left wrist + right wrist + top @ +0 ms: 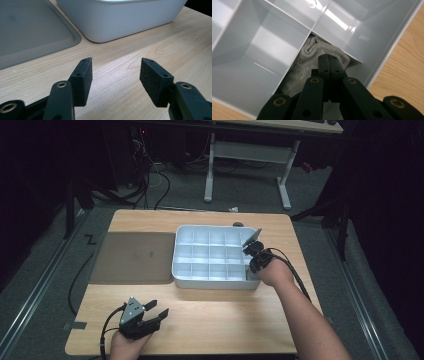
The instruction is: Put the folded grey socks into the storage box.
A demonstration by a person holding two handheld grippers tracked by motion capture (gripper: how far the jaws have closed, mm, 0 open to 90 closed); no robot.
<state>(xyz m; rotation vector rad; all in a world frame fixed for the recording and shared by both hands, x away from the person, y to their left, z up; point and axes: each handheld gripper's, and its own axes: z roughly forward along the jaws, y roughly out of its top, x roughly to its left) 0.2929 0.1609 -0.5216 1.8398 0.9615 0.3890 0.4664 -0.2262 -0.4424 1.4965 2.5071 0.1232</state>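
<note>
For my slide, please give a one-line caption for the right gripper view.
Right gripper, jaws shut, pushes a grey cloth into a corner compartment of the white divided tray.

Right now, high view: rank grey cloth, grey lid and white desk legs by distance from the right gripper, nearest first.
1. Grey cloth: in the divided white bin's near right compartment, directly beneath the shut right gripper.
2. Grey lid: flat on the table, left of the bin.
3. White desk legs: on the floor beyond the table's far edge.

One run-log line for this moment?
right gripper: shut, tips on grey cloth in organiser corner cell | left gripper: open, empty, over table
</note>
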